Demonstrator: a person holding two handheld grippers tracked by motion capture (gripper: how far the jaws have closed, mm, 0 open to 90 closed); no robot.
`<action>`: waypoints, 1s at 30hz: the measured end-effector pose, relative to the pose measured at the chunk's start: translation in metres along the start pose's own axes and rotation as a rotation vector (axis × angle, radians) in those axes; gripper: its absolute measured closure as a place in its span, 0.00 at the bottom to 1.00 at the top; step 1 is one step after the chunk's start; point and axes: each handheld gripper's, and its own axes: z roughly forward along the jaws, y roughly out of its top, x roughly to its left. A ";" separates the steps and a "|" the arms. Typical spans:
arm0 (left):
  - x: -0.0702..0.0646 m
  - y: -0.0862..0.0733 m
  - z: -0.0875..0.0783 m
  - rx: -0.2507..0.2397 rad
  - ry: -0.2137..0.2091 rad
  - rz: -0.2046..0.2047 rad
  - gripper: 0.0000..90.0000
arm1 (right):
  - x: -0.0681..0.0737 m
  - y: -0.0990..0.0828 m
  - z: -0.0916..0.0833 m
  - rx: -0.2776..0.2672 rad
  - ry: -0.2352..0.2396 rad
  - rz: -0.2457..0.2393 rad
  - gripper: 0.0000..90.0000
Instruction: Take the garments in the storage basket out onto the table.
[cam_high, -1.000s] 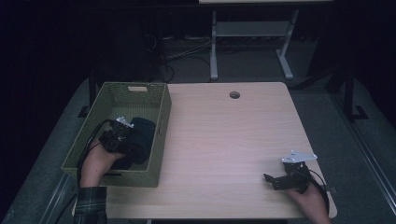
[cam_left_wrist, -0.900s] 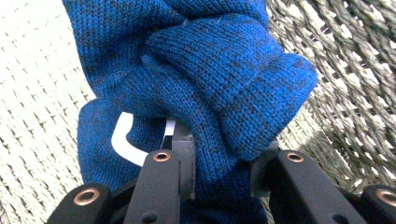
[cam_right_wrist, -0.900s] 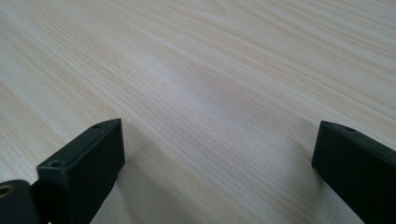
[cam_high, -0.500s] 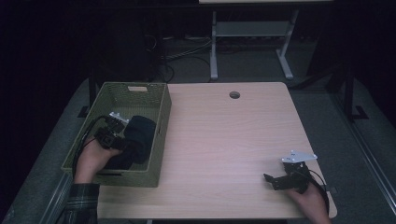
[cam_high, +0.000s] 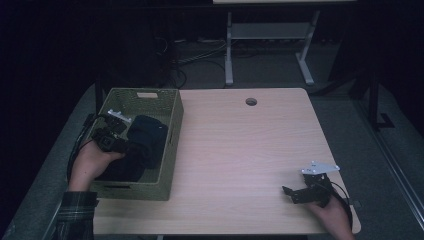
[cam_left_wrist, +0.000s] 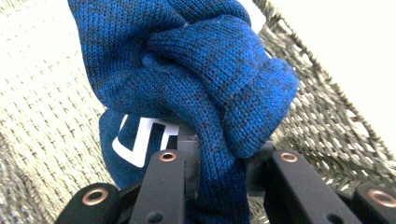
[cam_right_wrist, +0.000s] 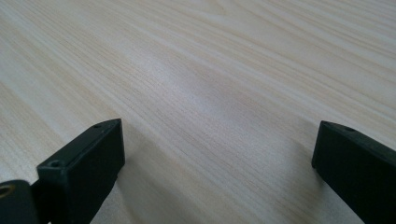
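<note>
Knitwear (cam_left_wrist: 196, 79), dark blue with a white mark low down, is pinched between the fingers (cam_left_wrist: 163, 186) of the left gripper (cam_high: 111, 141); those fingers have just been closing, with the cloth bunched between them. In the high view the garment (cam_high: 145, 145) lies inside the basket (cam_high: 172, 125), a green woven box at 9 o'clock on the surface (cam_high: 240, 150), and it looks almost black there. The basket's right wall stands between the garment and the open wood, and its woven sides rise close around the cloth in the left gripper view (cam_left_wrist: 327, 130). The left hand (cam_high: 90, 162) reaches in over the basket's near left corner, cable trailing off toward 8 o'clock.

The right gripper (cam_high: 292, 192) rests at 5 o'clock, well apart from the basket, with its fingers (cam_right_wrist: 81, 168) spread wide over bare wood and nothing between them. A round hole (cam_high: 251, 101) sits in the surface at 12 o'clock. Beyond the far edge, a white frame (cam_high: 265, 45) and loose cables (cam_high: 195, 57) stand on the dark floor.
</note>
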 end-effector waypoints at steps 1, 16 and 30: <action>0.000 0.000 0.000 0.000 0.000 0.000 0.82 | 0.000 0.000 0.000 0.000 0.000 0.000 0.02; -0.004 0.014 -0.036 -0.035 0.026 0.029 0.83 | 0.000 0.000 0.000 0.000 0.002 0.002 0.02; -0.017 0.041 -0.078 -0.095 0.040 0.082 0.83 | 0.000 0.000 0.000 -0.001 0.001 0.002 0.02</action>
